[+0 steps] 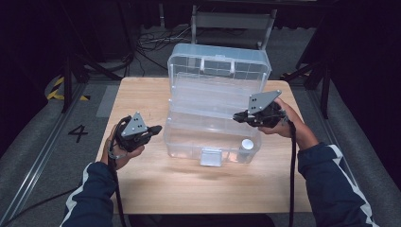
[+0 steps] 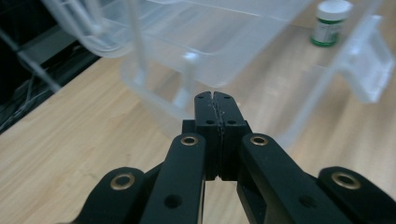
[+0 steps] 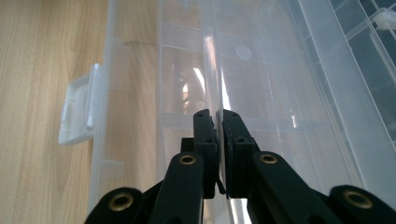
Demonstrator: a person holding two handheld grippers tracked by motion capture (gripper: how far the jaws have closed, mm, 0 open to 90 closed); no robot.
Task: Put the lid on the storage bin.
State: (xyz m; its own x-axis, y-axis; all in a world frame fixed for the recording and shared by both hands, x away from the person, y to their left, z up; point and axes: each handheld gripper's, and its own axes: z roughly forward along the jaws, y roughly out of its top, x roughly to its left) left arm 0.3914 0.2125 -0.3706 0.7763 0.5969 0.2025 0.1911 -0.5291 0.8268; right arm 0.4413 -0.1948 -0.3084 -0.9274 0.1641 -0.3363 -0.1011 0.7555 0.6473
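a clear plastic box (image 1: 208, 137) stands open in the middle of a wooden table (image 1: 156, 189), its lid (image 1: 220, 66) tipped up at the far side and its white latch (image 1: 210, 157) facing the person. a clear inner tray (image 1: 213, 97) sits raised above the base, between base and lid. inside the base, at its front right corner as the high view has it, stands a small bottle (image 1: 247, 147) with a white cap; the left gripper view shows the same bottle (image 2: 329, 22) with a green band round its foot, seen through the box wall.

the right gripper (image 1: 239, 116), held in the person's right hand (image 1: 283, 120), reaches in over the right end of the box. in the right gripper view its jaws are drawn in almost together on a thin clear edge of the tray (image 3: 212, 70), which runs straight up between them; the latch (image 3: 79, 107) hangs off the box front at the left of that view.

the left gripper (image 1: 158, 128), in the left hand (image 1: 124, 150), is held just left of the box, apart from it, pointing at its left end. in the left gripper view (image 2: 215, 100) its jaws are pressed fully together with nothing between them, above bare table (image 2: 70, 140), the box's rounded corner (image 2: 154, 93) just beyond the tips.

dark blue sleeves (image 1: 331, 184) with white stripes come in from the bottom of the high view. a cable (image 1: 292, 179) trails from the right gripper down past the table's edge. beyond the table lie a grey floor (image 1: 38, 137) and a tangle of cables (image 1: 156, 40).
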